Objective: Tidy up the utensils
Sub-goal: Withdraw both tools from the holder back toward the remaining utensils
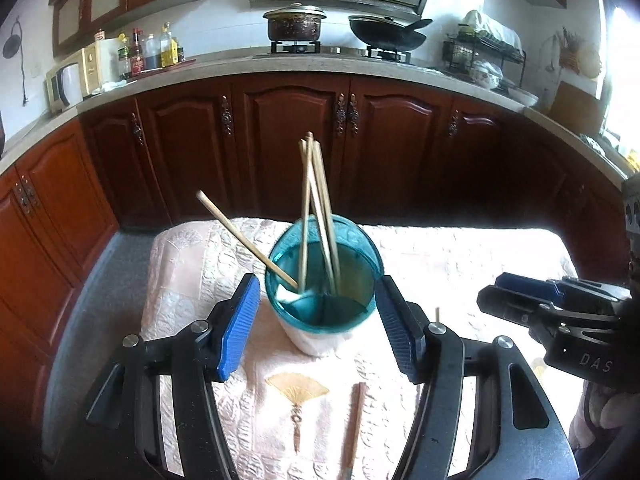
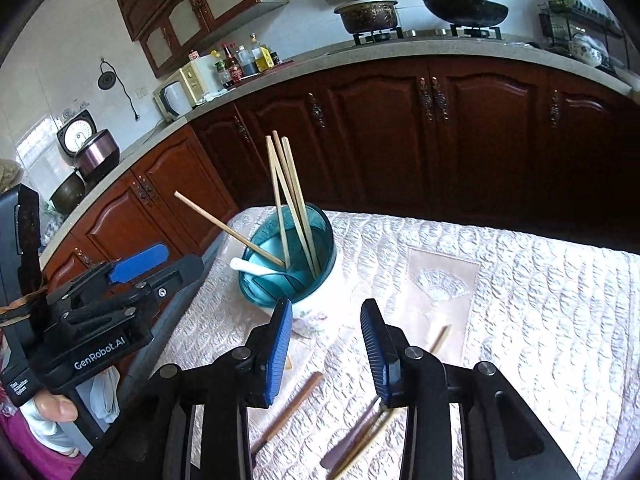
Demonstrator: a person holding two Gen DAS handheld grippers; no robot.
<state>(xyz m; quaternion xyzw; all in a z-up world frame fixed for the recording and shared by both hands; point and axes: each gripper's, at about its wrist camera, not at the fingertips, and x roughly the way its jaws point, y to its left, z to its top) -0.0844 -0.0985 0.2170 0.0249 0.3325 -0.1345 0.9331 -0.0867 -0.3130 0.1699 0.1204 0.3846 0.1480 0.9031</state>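
Note:
A teal-rimmed white holder (image 1: 324, 280) (image 2: 288, 264) stands on the quilted table and holds several wooden chopsticks (image 1: 316, 208) (image 2: 290, 200) and a white spoon (image 2: 250, 267). My left gripper (image 1: 316, 324) is open and empty, its jaws on either side of the holder, just in front of it. My right gripper (image 2: 326, 344) is open and empty, low over the cloth in front of the holder. Loose chopsticks lie on the cloth: a brown one (image 1: 354, 424) (image 2: 288, 412), a pair (image 2: 360, 444) under my right gripper, and another (image 2: 438, 338).
The table wears a pale quilted cloth (image 2: 520, 300). Dark wooden cabinets (image 1: 288, 136) and a counter with a pot (image 1: 294, 24), wok (image 1: 388, 34), bottles and microwave stand behind. The other gripper shows at the right in the left wrist view (image 1: 560, 312) and at the left in the right wrist view (image 2: 100, 312).

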